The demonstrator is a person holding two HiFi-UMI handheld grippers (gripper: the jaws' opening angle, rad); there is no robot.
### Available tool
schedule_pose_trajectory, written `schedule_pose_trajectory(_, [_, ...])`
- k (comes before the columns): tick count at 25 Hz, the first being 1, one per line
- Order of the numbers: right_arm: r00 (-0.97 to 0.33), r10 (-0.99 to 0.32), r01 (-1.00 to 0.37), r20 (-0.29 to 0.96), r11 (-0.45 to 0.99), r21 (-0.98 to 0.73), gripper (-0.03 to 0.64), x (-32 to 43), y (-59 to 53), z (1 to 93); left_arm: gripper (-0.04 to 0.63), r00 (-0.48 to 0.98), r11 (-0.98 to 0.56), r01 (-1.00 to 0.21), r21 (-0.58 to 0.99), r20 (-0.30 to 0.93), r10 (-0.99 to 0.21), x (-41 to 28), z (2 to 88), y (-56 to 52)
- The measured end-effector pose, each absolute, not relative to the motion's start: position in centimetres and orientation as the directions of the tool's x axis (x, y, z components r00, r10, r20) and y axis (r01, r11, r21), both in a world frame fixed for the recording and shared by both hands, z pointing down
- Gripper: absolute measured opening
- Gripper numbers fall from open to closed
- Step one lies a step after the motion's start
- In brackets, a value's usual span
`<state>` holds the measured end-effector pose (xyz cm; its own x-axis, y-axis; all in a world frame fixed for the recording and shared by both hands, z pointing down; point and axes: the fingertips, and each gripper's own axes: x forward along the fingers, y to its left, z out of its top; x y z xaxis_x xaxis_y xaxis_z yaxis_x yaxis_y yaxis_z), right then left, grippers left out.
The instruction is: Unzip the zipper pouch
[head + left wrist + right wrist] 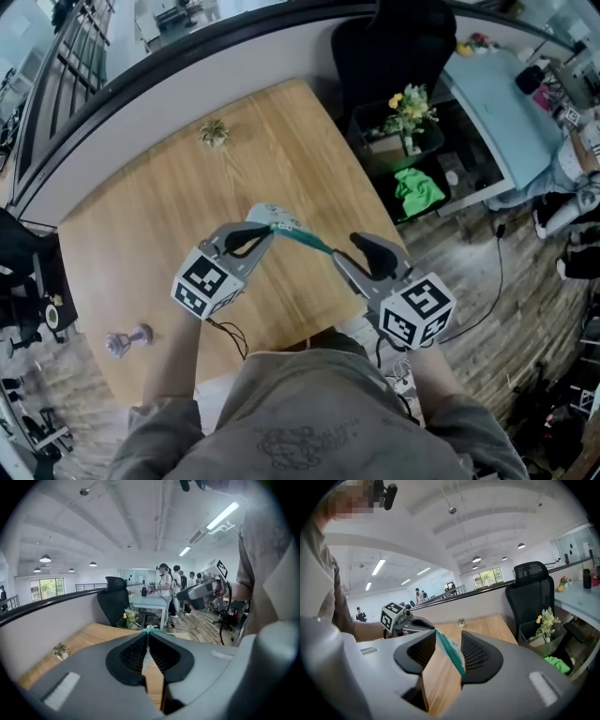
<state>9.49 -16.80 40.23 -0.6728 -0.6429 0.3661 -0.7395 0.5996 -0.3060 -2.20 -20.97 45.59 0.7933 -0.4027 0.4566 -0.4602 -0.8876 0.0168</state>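
The zipper pouch (286,228), white with a teal zipper edge, hangs stretched between my two grippers above the wooden table (187,216). My left gripper (267,232) holds its left end, with the jaws nearly together and a thin sliver of pouch (151,630) at their tips. In the left gripper view the left gripper (147,633) points across at the other one. My right gripper (345,251) holds the right end. In the right gripper view the pouch (451,652) runs slantwise between the pads of the right gripper (448,632), touching both.
A small potted plant (214,132) stands at the table's far side, and a purple object (127,341) lies near its front left corner. Beyond the right edge are a black chair (394,47), a crate with flowers (408,117) and a light blue desk (502,103).
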Motion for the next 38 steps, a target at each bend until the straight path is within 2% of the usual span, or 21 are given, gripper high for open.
schedule_pose_trajectory(10, [-0.732, -0.612, -0.679, 0.3, 0.692, -0.246, 0.179, 6.8, -14.7, 35.8, 0.018, 0.769, -0.835, -0.546, -0.067, 0.355, -0.531, -4.9, 37.7, -16.8])
schedule_pose_trajectory(17, [-0.772, -0.574, -0.631, 0.272, 0.743, -0.224, 0.179, 5.7, -13.5, 34.2, 0.018, 0.759, -0.824, -0.561, -0.078, 0.349, -0.55, -5.8, 36.0, -14.3])
schedule_pose_trajectory(21, [-0.835, -0.48, -0.535, 0.267, 0.821, -0.197, 0.178, 3.8, -12.7, 33.1, 0.018, 0.768, -0.831, -0.55, -0.083, 0.342, -0.542, -5.8, 35.4, -13.5])
schedule_pose_trajectory(27, [-0.885, -0.347, -0.407, 0.31, 0.9, -0.154, 0.178, 0.8, -12.7, 32.4, 0.018, 0.783, -0.848, -0.524, -0.084, 0.344, -0.518, -4.8, 34.8, -12.9])
schedule_pose_trajectory(33, [-0.88, -0.253, -0.329, 0.402, 0.935, -0.132, 0.167, -0.8, -12.3, 33.6, 0.018, 0.791, -0.859, -0.497, -0.126, 0.343, -0.507, -3.8, 34.1, -12.6])
schedule_pose_trajectory(35, [-0.876, -0.243, -0.322, 0.416, 0.938, -0.13, 0.116, -1.0, -12.4, 33.9, 0.02, 0.788, -0.862, -0.487, -0.141, 0.354, -0.504, -3.7, 34.2, -12.7])
schedule_pose_trajectory(38, [-0.871, -0.241, -0.325, 0.428, 0.936, -0.134, 0.092, -1.3, -12.8, 34.4, 0.019, 0.788, -0.866, -0.476, -0.152, 0.363, -0.497, -3.6, 34.4, -12.7])
